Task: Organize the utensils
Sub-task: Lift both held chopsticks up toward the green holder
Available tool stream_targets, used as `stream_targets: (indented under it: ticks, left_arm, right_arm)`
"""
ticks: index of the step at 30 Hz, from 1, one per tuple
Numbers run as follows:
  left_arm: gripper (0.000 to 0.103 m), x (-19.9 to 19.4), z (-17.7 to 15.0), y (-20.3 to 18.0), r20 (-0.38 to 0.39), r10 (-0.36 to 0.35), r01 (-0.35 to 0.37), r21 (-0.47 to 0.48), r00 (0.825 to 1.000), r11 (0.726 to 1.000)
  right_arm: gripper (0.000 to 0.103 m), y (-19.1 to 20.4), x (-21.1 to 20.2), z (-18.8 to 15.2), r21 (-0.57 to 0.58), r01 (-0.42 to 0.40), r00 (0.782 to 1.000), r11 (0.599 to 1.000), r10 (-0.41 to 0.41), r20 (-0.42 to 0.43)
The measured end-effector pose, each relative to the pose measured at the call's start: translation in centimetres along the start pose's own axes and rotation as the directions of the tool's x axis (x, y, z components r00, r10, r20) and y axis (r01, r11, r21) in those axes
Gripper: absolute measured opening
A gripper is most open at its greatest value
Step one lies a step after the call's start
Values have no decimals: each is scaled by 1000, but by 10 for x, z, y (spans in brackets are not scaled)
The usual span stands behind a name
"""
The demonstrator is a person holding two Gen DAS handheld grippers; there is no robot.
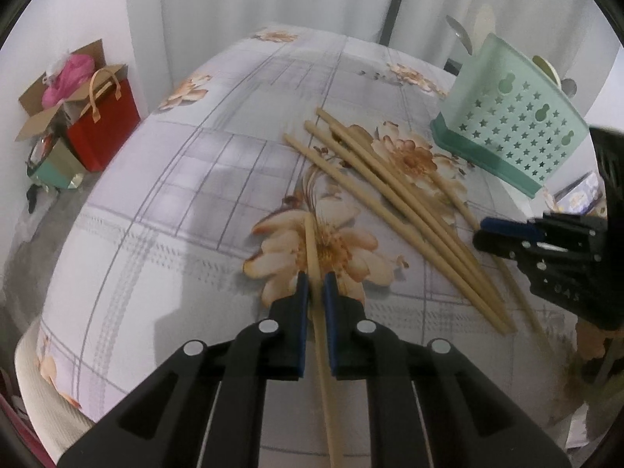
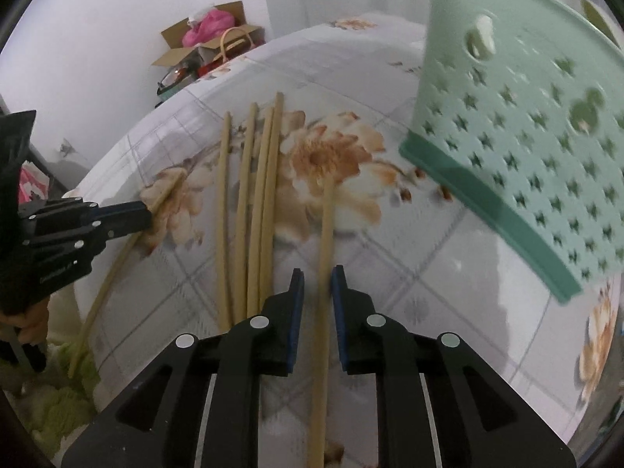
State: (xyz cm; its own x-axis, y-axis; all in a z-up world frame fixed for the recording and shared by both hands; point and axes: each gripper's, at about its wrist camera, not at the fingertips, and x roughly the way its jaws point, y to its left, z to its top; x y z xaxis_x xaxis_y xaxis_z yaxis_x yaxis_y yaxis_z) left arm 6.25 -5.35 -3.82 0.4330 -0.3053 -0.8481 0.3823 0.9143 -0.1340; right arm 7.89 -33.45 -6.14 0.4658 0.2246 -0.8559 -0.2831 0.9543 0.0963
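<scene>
The left gripper (image 1: 315, 284) is pinched onto a single pale wooden chopstick (image 1: 312, 241), its blue-padded fingers (image 1: 302, 292) pressed against the stick on both sides, the stick running back between the black arms and its tip lying over an orange flower printed on the tablecloth (image 1: 156, 234). The right gripper (image 2: 318, 279) has another chopstick (image 2: 325, 241) passing between its fingers, but there is a visible gap on each side of the stick, so the jaws stand slightly apart and I cannot tell whether they bear on it at all. Just to that gripper's left lies the loose bundle of chopsticks (image 2: 253, 202), four or five of them side by side and partly overlapping, flat on the cloth. Beyond and to the right stands the mint-green utensil holder (image 1: 511, 117), its wall pierced with small stars and set on a darker green base; the handles of a few utensils (image 1: 462, 35) poke out of its top. Far off in the corner by the white wall sit a red paper bag (image 1: 105, 124) and an open cardboard box (image 1: 50, 105) with something pink in it
</scene>
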Motion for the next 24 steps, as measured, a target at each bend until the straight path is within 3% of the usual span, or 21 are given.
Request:
stream_targets:
  ticks: [6,10,16,21,24]
  left_arm:
    - [8,8,12,-5,-21,24,-22,52,1000,998]
    - [8,10,15,-5,-19,21,-19,79,1000,997]
    - [5,9,19,0,2,5,-5,60,1000,998]
    - [5,-14,24,9,92,-54,55,-7,994,998]
    - [5,-39,29,17,179,-117,128,-49,977,991]
  right_arm:
    - [13,4,11,15,-25,22,1000,999,-22,10]
    - [5,5,14,21,-22,27,999,999,-27,20]
    - [4,-1,10,22,22,14,999,1000,-15,50]
    - [4,-12,-23,22,49,-9,990,999,2,141]
    - [4,-20,-44,19,73,-33,980,997,18,197]
